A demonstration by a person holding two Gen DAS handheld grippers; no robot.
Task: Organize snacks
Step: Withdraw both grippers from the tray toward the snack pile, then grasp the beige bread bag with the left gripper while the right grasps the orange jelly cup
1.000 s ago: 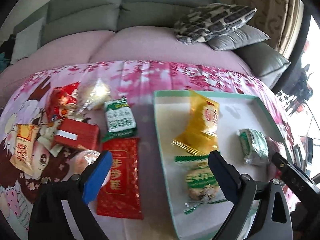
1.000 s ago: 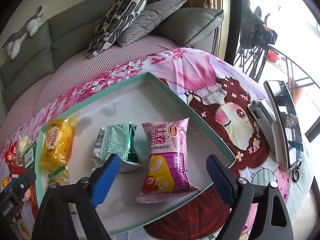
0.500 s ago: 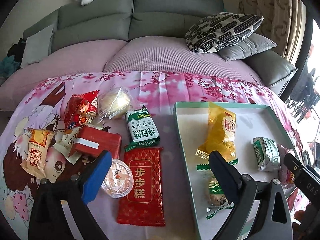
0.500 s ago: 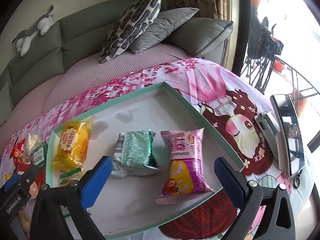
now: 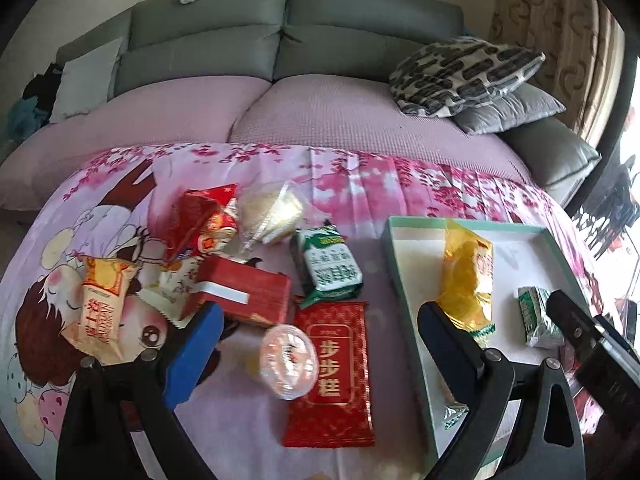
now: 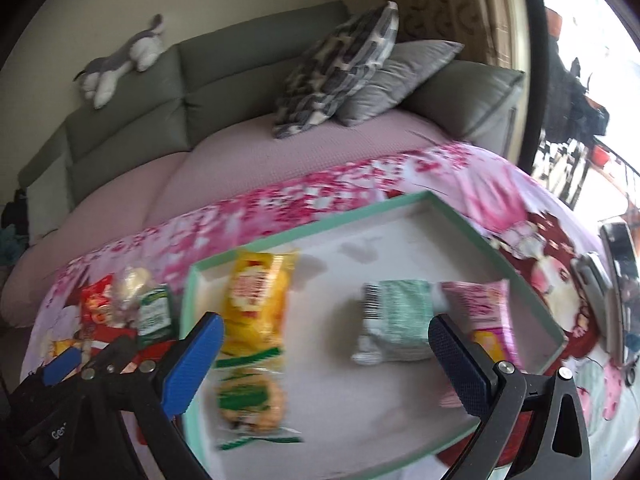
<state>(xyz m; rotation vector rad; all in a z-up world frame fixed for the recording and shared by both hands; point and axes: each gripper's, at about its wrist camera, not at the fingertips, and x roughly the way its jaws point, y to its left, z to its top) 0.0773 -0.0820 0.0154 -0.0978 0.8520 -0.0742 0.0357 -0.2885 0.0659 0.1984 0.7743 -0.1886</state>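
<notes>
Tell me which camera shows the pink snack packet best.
The right wrist view: the pink snack packet lies in the tray's right corner, blurred and partly behind a gripper finger. The left wrist view shows almost nothing of it; the other gripper blocks that corner.

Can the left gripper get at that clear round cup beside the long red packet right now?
Probably yes. The left gripper is open and empty, and the clear round cup lies just ahead between its fingers, uncovered. It overlaps the long red packet, so that might shift.
</notes>
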